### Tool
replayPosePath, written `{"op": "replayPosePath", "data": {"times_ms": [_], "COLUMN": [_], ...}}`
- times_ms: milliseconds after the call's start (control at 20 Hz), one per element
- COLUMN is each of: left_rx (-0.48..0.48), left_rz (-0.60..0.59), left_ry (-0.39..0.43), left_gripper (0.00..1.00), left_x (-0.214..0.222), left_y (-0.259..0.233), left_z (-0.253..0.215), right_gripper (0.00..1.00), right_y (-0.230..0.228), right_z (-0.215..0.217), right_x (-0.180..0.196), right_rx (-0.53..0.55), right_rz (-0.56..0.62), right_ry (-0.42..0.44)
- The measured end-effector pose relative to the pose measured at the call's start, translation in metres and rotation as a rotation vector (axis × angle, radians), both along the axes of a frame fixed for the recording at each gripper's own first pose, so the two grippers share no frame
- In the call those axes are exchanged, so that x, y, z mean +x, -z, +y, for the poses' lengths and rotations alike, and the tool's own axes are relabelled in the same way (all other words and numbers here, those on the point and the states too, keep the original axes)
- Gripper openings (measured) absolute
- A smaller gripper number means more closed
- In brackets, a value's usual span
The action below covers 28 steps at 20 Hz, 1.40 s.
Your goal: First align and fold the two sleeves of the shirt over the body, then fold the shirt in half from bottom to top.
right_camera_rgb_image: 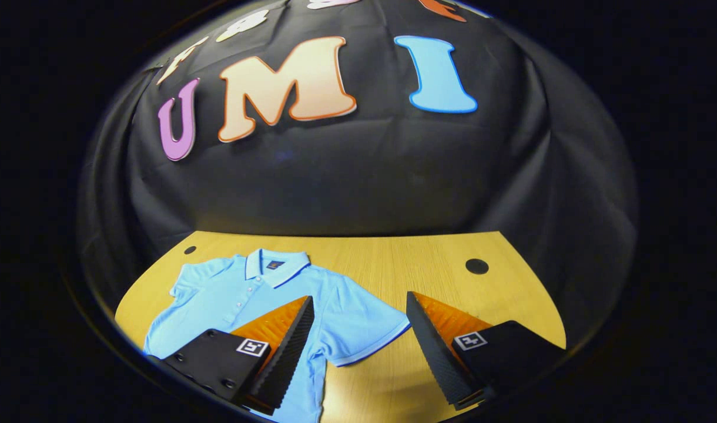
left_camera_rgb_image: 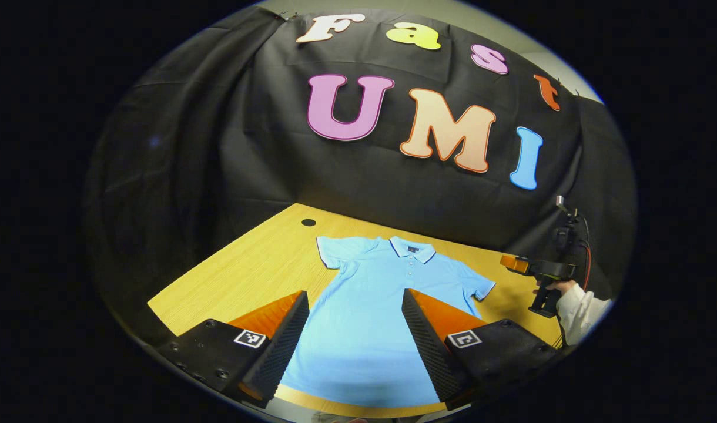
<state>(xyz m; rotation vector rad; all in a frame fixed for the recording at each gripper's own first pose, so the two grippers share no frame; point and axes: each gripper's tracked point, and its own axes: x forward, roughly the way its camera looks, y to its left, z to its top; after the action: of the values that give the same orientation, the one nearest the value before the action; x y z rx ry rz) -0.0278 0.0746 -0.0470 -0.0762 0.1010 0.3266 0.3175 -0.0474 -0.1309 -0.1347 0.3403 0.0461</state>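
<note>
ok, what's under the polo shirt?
The shirt lies flat, spread front-up on the wooden table. Bare tabletop shows around it on both sides. Whatever sits beneath the fabric is covered, so it cannot be seen.

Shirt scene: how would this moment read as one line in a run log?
shirt: flat on table, sleeves unfolded | left gripper: open above body | right gripper: open by one sleeve | folds: none
</note>
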Motion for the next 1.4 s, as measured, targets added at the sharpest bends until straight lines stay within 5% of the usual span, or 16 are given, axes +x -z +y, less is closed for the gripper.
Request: {"op": "replayPosePath", "data": {"times_ms": [500,900,1200,1250,1350,1400], "left_rx": [0.012,0.008,-0.007,-0.01,-0.016,-0.019], "left_rz": [0.064,0.078,0.074,0.072,0.069,0.066], "left_ry": [0.04,0.062,0.04,0.038,0.029,0.026], "left_gripper": [0.96,0.96,0.96,0.96,0.96,0.96], "left_x": [0.012,0.013,0.005,0.003,0.0,-0.001], "left_y": [0.029,0.035,0.039,0.039,0.041,0.042], "left_z": [-0.039,-0.059,-0.06,-0.062,-0.062,-0.063], "right_gripper": [0.98,0.97,0.52,0.31,0.13,0.14], "right_y": [0.101,0.114,0.119,0.118,0.119,0.121], "right_z": [-0.031,-0.04,-0.025,-0.022,-0.02,-0.02], "right_x": [0.044,0.051,0.049,0.05,0.049,0.047], "right_rx": [-0.023,-0.081,-0.056,-0.044,-0.036,-0.028], "right_rz": [0.182,0.183,0.19,0.19,0.192,0.203], "right_ry": [0.036,0.03,-0.022,-0.029,-0.026,-0.022]}}
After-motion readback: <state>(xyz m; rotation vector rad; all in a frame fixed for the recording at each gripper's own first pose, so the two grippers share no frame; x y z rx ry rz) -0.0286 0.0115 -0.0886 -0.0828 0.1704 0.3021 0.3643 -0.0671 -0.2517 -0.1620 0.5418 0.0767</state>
